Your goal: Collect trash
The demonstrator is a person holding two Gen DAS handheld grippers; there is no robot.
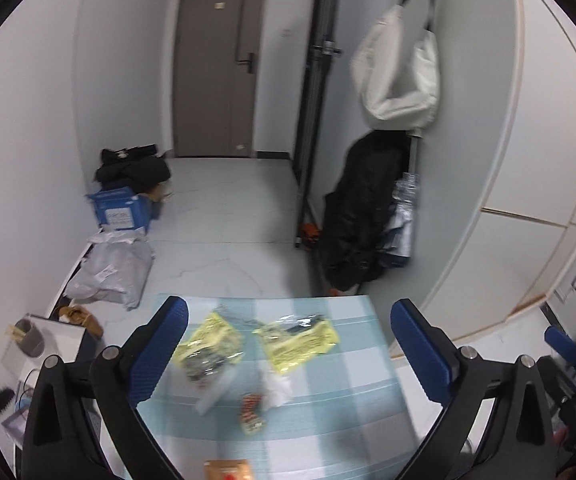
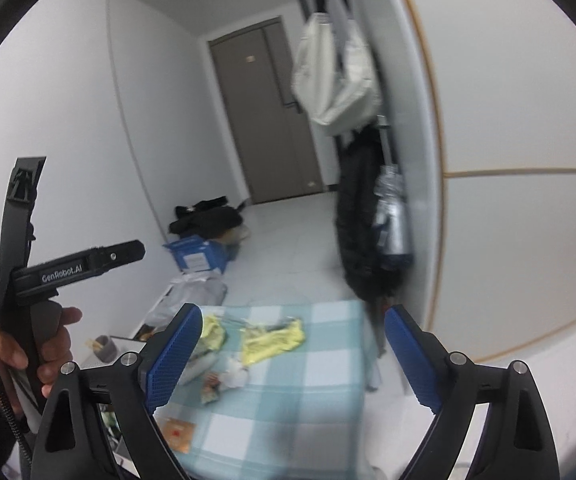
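Note:
A table with a blue-and-white checked cloth (image 1: 348, 400) carries the trash: two yellow wrappers (image 1: 212, 338) (image 1: 296, 340), a crumpled white tissue (image 1: 276, 388), a small red wrapper (image 1: 252, 412), a clear plastic piece (image 1: 216, 392) and an orange packet (image 1: 228, 470) at the near edge. My left gripper (image 1: 290, 312) hovers open above them, nothing between its blue pads. My right gripper (image 2: 294, 314) is also open and empty, above the cloth (image 2: 308, 420) near a yellow wrapper (image 2: 272, 340). In the right wrist view a hand (image 2: 20, 352) holds the left gripper (image 2: 86, 204) at the left.
On the floor to the left lie a grey mailer bag (image 1: 108, 272), a blue box (image 1: 122, 208) and dark clothes (image 1: 132, 168). A black coat (image 1: 360, 216) and a white bag (image 1: 400, 76) hang at the right, beside white cabinets (image 1: 528, 200). A grey cup (image 1: 30, 336) stands far left.

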